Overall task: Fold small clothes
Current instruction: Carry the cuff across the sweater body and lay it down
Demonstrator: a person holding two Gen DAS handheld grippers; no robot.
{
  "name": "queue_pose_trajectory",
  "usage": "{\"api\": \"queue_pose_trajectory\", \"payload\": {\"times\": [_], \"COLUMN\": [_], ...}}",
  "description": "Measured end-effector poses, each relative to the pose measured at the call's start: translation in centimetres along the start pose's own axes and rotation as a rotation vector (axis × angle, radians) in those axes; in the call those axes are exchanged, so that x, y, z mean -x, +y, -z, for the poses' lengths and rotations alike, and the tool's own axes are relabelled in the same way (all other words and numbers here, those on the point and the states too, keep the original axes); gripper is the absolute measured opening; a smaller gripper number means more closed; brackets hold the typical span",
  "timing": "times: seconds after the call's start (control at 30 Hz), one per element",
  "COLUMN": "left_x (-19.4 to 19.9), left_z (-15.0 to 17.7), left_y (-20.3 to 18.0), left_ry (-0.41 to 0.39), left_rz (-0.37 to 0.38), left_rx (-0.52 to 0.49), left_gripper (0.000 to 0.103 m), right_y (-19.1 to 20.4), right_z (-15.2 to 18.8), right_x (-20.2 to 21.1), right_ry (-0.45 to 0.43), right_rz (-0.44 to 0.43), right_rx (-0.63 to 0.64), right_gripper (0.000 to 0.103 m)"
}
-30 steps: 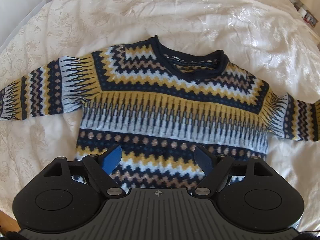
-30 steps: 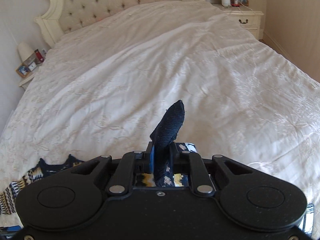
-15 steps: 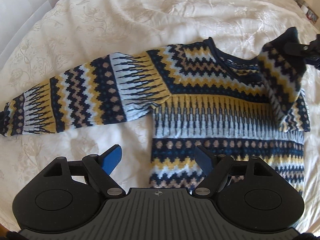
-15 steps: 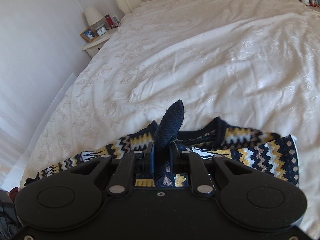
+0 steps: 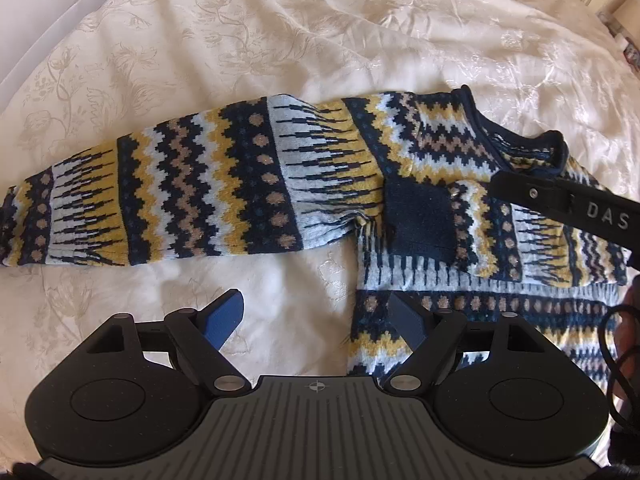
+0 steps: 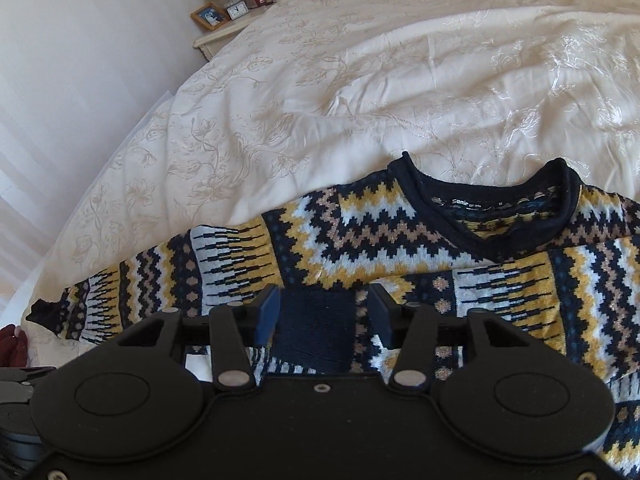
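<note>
A small navy, yellow, white and tan patterned sweater (image 5: pixel 400 152) (image 6: pixel 360 236) lies flat on the bed. Its right sleeve is folded across the chest, the navy cuff (image 5: pixel 420 224) (image 6: pixel 316 332) resting on the body. The left sleeve (image 5: pixel 160 188) stretches out to the left. My right gripper (image 6: pixel 322 314) is open, its fingers on either side of the cuff and apart from it. My left gripper (image 5: pixel 316 316) is open above the bedspread beside the sweater's lower left edge, holding nothing. The right gripper's black body (image 5: pixel 560 204) shows at the right of the left wrist view.
A cream embroidered bedspread (image 5: pixel 280 40) (image 6: pixel 400 80) covers the bed all around the sweater. A bedside table (image 6: pixel 224 28) with a lamp, clock and framed photo stands at the far left beside a white wall. A black cable (image 5: pixel 616 344) hangs at the right edge.
The right gripper carried the right sleeve's cuff across the chest, laid it down and opened. The left gripper moved left, towards the outstretched left sleeve, and stayed open.
</note>
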State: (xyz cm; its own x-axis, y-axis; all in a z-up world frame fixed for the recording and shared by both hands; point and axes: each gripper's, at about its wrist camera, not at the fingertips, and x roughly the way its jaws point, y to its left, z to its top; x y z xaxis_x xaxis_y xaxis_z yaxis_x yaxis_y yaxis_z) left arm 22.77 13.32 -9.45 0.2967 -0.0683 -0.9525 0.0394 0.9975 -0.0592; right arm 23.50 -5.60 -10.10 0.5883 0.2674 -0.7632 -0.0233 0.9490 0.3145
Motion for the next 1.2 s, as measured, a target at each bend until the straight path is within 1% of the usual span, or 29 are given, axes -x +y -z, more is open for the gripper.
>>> {"api": "queue_pose_trajectory", "payload": {"times": [0.1,0.33,0.47,0.6,0.7,0.8,0.83,0.87,0.93,1.07,1.2], "left_x": [-0.6,-2.4,-3.7,-5.6,-7.5,-10.6,-11.4,-11.7,-12.0,-12.1,-12.3], "left_z": [-0.4,-2.1,-3.2,-3.0,-2.7,-2.1,-1.9,-1.7,-1.6,-1.8,-1.9], "left_y": [-0.8,-4.6,-7.6,-10.0,-11.0,-10.9,-10.6,-10.3,-10.1,-10.1,-10.2], "left_ry": [0.002,0.002,-0.001,-0.006,0.001,0.072,0.079,0.068,0.063,0.074,0.081], "left_rz": [0.021,0.048,0.044,0.022,-0.027,-0.12,-0.115,-0.109,-0.117,-0.131,-0.145], "left_rx": [-0.011,-0.059,-0.101,-0.136,-0.142,-0.132,-0.116,-0.102,-0.084,-0.081,-0.073], "left_gripper": [0.079,0.079,0.079,0.079,0.079,0.081,0.083,0.087,0.091,0.092,0.096], "right_y": [-1.8,-8.2,-11.9,-15.9,-18.6,-21.3,-22.2,-23.0,-24.8,-27.9,-31.4], "right_z": [0.5,2.5,3.3,3.5,3.0,2.0,1.7,1.3,0.3,-1.4,-2.5], "right_x": [0.9,3.5,4.9,6.2,7.0,7.5,7.5,7.5,7.3,6.3,4.5], "right_ry": [0.007,0.024,0.028,0.023,0.009,-0.008,-0.014,-0.019,-0.03,-0.048,-0.04], "right_rz": [0.028,0.176,0.254,0.312,0.347,0.371,0.377,0.383,0.39,0.395,0.414], "right_rx": [-0.028,-0.113,-0.167,-0.218,-0.244,-0.262,-0.267,-0.273,-0.286,-0.324,-0.385], "right_gripper": [0.058,0.058,0.058,0.058,0.058,0.058,0.058,0.058,0.058,0.058,0.058]}}
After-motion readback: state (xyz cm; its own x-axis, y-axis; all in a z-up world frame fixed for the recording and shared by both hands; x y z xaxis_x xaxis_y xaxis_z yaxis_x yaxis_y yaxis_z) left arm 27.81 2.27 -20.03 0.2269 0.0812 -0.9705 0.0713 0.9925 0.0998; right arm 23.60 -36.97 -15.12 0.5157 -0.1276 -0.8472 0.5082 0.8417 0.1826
